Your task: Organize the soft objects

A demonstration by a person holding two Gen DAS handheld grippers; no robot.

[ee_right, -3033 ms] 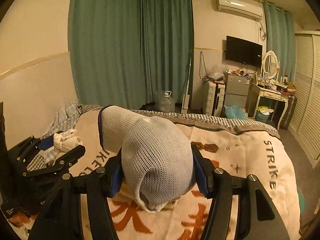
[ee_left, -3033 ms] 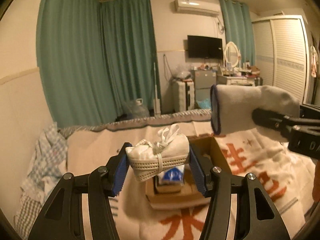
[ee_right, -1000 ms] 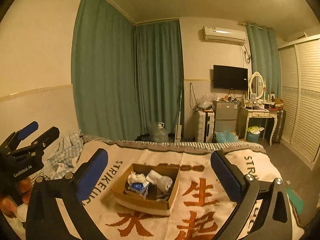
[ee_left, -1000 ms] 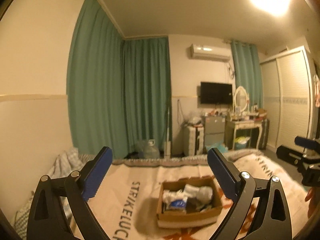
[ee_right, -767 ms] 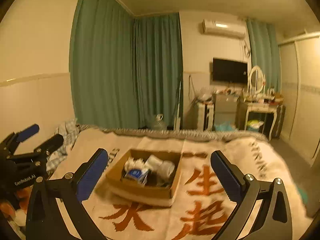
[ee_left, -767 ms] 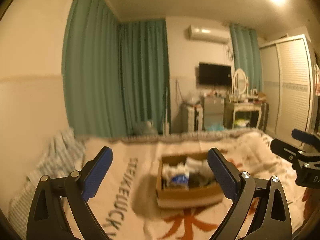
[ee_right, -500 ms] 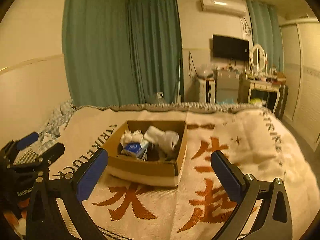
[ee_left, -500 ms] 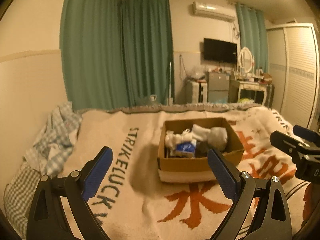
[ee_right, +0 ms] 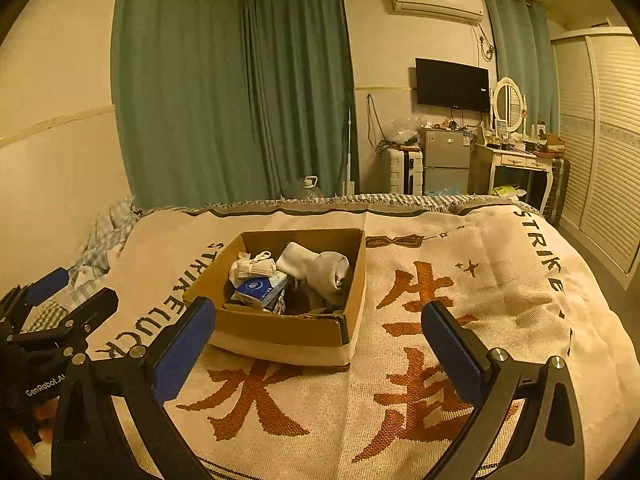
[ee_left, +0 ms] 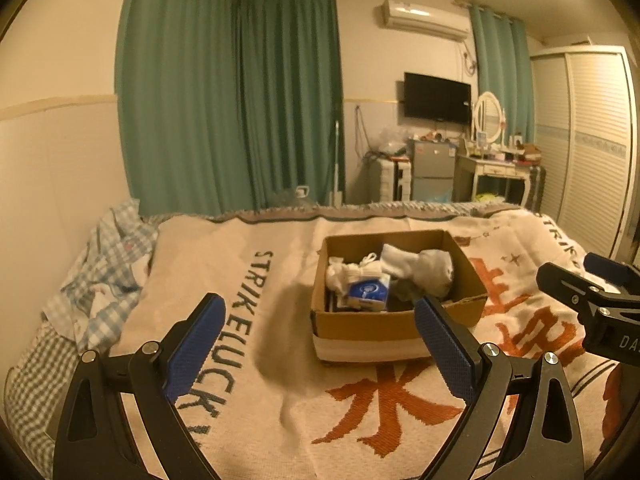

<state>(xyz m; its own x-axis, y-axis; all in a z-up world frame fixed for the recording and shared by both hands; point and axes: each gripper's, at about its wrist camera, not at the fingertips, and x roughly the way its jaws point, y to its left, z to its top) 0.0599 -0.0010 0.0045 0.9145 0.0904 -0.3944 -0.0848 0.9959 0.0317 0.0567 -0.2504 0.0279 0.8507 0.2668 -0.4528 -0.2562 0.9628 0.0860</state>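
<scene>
A brown cardboard box [ee_left: 360, 326] stands on the bed blanket; it also shows in the right wrist view [ee_right: 280, 328]. Inside lie a white bundled sock pair [ee_left: 352, 270] [ee_right: 252, 266], a grey rolled sock [ee_left: 428, 266] [ee_right: 324, 270] and a blue tissue pack [ee_left: 368, 290] [ee_right: 260, 288]. My left gripper [ee_left: 320, 338] is open and empty, held above the blanket in front of the box. My right gripper [ee_right: 316, 338] is open and empty, to the right of the left one; it shows at the right edge of the left wrist view [ee_left: 592, 280]. The left gripper shows at the left edge of the right wrist view [ee_right: 52, 300].
The cream blanket [ee_right: 460, 280] with orange and black lettering covers the bed. Checked cloth [ee_left: 104, 264] is bunched at the bed's left side by the wall. Green curtains, a TV, a fridge and a dressing table stand beyond the bed's far edge.
Three seconds ago each gripper was shut on a sock bundle; both bundles now lie in the box and both grippers are open. Both views have tilted down toward the bed over the last second.
</scene>
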